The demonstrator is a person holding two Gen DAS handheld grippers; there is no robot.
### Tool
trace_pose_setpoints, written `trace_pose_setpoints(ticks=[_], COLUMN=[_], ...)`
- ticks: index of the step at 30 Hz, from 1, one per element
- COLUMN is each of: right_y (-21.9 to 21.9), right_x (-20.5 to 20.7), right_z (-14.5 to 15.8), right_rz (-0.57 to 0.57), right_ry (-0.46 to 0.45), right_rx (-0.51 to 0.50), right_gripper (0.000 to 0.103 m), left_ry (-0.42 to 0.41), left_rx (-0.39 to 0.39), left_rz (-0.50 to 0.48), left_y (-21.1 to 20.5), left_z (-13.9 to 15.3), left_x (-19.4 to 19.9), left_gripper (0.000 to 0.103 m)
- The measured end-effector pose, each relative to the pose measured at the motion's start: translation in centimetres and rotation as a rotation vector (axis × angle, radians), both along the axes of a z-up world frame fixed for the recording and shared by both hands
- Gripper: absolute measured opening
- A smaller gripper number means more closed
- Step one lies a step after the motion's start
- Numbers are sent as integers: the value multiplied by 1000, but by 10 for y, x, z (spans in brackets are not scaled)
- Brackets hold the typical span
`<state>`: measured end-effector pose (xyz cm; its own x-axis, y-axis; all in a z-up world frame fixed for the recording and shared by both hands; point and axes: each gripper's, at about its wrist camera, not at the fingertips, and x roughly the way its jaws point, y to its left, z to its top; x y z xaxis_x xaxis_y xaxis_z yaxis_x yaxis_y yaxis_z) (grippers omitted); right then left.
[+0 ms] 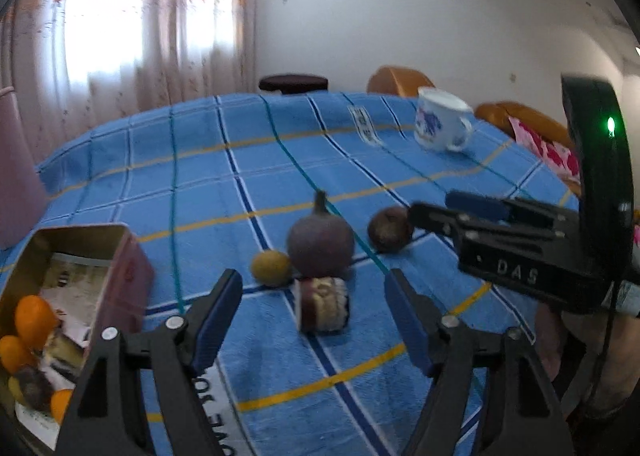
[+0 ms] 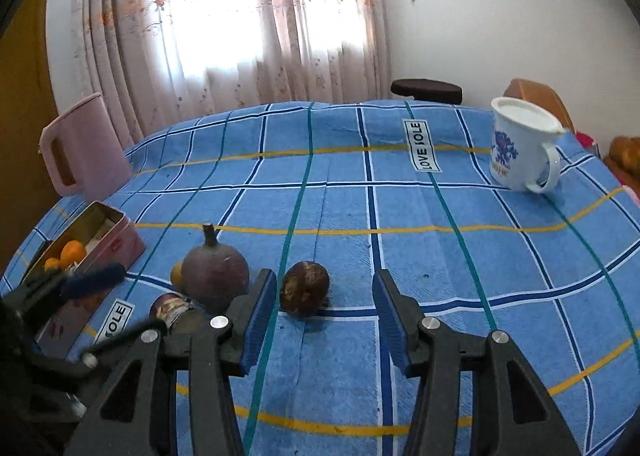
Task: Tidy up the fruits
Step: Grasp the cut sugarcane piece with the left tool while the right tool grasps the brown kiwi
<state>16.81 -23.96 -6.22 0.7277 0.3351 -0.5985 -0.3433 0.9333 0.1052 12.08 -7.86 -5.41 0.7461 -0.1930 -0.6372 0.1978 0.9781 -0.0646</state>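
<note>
While both claws stand apart and empty, the left claw faces a cut fruit, the right claw a brown fruit; beyond sit a purple fruit, the tin and a mug.

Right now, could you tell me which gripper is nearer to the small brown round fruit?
Right. The right gripper is open with the brown fruit just ahead between its fingertips; the left gripper faces the purple fruit beside it.
</note>
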Motion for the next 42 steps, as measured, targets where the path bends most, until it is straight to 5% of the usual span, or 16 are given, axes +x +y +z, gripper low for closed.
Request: trace_pose_setpoints(ticks=[3,5,7,11,17,42], right_y=[4,7,10,14,18,8], right_x=[6,10,14,26,34,-13], right_z=[-2,-4,-5,-13,-21,10], right_rz=[2,10,15,6,41,89], right_ry=[13,27,45,92,147,-108], right_rx=[-1,3,-6,-12,-15,73], right_gripper=[52,52,52,50,32,26], left_ry=[52,89,96,62,-56,-178], left_rx=[-5,-23,-44,-73,-56,-58], left_rz=[-28,-47,-51,-46,44,119], left_y=[-4,-4,0,10,23,36], left_z=[-7,-12,-12,-7,7,18], left_x=[8,13,13,5,-1,-11], left_gripper=[58,35,33,33,33,33])
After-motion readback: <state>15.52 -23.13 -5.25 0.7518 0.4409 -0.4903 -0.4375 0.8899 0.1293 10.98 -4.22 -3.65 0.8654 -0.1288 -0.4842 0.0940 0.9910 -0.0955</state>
